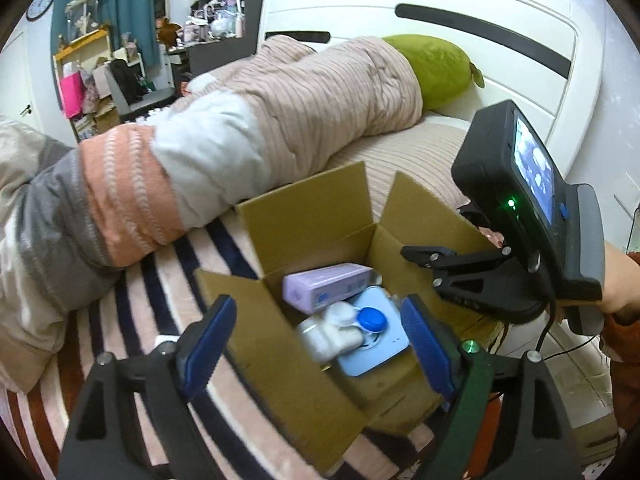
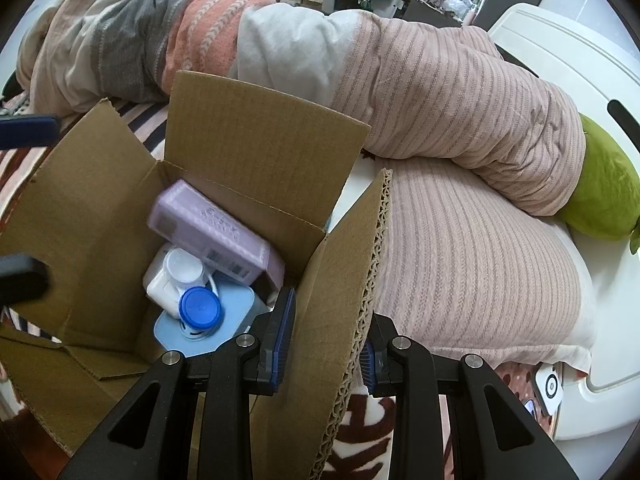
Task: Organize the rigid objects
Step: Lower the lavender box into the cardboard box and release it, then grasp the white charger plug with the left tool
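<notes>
An open cardboard box stands on a striped blanket. Inside lie a lilac carton, a white lens case with a blue cap and, under them, a pale blue flat gadget. My left gripper hovers over the box mouth, open, its blue pads wide of the items and touching none. The lens case looks blurred. My right gripper is shut on the box's right-hand flap, one pad on each face. In the left wrist view the right gripper's body holds that flap from the right.
A bunched pink ribbed duvet and a grey-orange blanket lie right behind the box. A green plush rests against the white headboard. A phone lies at the bed's edge. Cluttered shelves fill the far room.
</notes>
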`<state>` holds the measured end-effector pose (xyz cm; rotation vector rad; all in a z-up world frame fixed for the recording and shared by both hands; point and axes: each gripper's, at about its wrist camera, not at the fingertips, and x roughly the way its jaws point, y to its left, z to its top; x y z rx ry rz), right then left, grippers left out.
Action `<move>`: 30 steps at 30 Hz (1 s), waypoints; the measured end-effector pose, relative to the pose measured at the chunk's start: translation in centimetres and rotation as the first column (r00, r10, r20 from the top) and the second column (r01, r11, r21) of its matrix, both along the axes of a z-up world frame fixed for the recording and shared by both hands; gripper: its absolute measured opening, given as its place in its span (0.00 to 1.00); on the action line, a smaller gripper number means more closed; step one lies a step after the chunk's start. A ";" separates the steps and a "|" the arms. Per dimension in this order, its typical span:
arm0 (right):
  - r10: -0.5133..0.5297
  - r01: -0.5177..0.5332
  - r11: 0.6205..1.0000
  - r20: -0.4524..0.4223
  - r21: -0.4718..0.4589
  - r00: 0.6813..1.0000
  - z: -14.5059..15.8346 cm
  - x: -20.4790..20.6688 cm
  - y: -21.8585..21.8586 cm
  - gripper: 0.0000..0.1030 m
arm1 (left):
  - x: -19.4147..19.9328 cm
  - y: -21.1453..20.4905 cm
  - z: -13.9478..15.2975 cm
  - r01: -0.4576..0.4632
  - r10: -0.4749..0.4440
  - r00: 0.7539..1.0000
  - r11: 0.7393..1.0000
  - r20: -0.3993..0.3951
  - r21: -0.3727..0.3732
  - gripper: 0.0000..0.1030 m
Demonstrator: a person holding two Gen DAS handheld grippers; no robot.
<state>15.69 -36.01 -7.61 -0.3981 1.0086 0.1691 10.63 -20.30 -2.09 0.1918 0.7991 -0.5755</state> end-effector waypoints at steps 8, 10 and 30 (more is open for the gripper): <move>-0.012 0.012 1.000 -0.009 -0.015 1.000 -0.1 0.1 0.0 0.24 | -0.7 5.3 0.1 -0.093 0.093 0.995 0.996 0.029 -0.006 0.81; -0.014 0.014 1.000 -0.012 -0.016 1.000 -0.1 0.1 0.0 0.24 | -0.4 6.9 -0.4 -0.127 0.127 0.992 0.992 0.023 -0.008 0.82; -0.011 0.010 1.000 -0.015 -0.015 1.000 -0.2 0.2 -0.2 0.24 | 8.4 13.4 -15.3 -0.315 0.317 0.933 0.948 -0.173 0.041 0.82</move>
